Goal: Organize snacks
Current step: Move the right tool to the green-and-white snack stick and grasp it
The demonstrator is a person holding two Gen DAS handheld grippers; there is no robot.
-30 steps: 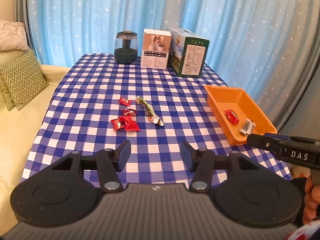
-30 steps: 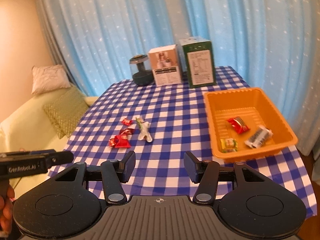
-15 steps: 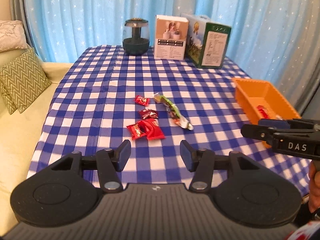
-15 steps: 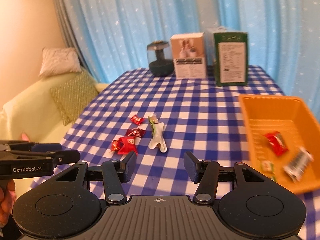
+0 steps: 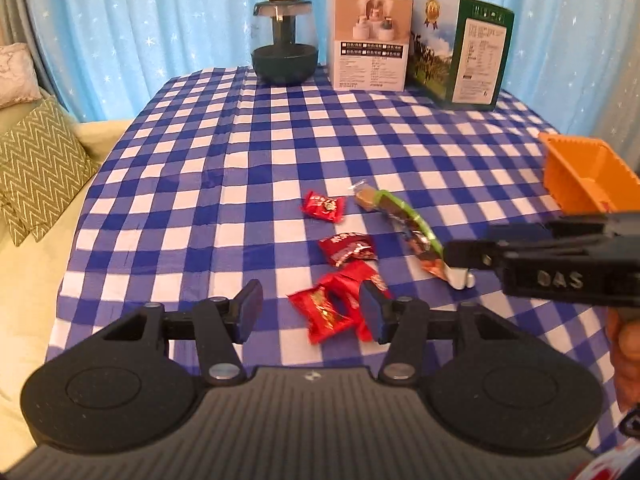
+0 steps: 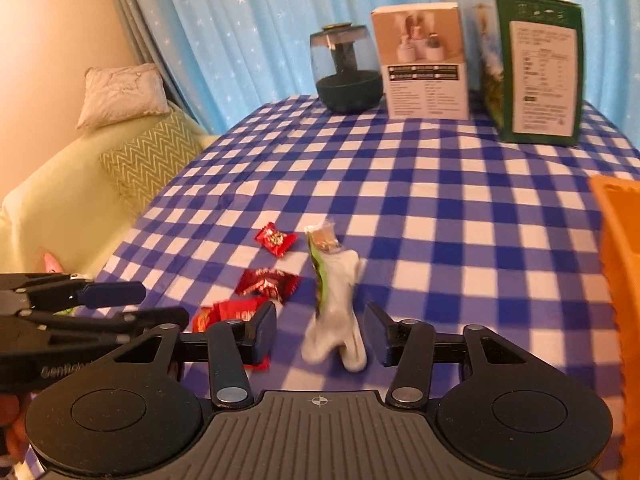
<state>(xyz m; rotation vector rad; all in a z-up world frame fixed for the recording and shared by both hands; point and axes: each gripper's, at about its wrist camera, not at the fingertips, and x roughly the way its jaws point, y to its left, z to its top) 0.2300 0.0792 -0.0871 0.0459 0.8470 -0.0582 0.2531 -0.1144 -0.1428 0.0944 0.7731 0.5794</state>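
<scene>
Both claws have dropped lower and closer to the loose snacks near the middle of the blue-and-white checked table [image 5: 280, 128] than they were a second ago; the snacks now fill the lower middle of each wrist view. The left claw [image 5: 310, 310] hangs over a pile of red candy packets [image 5: 332, 308] toward the near edge – its fingers stand part open, one red wrapper showing between them, the pads not pressing on it. Two more red packets [image 5: 348, 246] lie just beyond, toward the far edge. The right claw [image 6: 320, 336] has come in from the right-hand side and now straddles the long green-and-white snack bar [image 6: 336, 308], which earlier lay well ahead of it; its jaws are closing with the bar between them, gaps still visible on both sides. The orange bin [image 5: 588, 176] sits at the table's right edge and has slid almost out of both views. At the far edge stand a dark round humidifier [image 5: 285, 56], a white box [image 5: 368, 40] and a green carton [image 5: 468, 48], unmoved. A sofa with cushions [image 6: 148, 160] lies beyond the left edge.
</scene>
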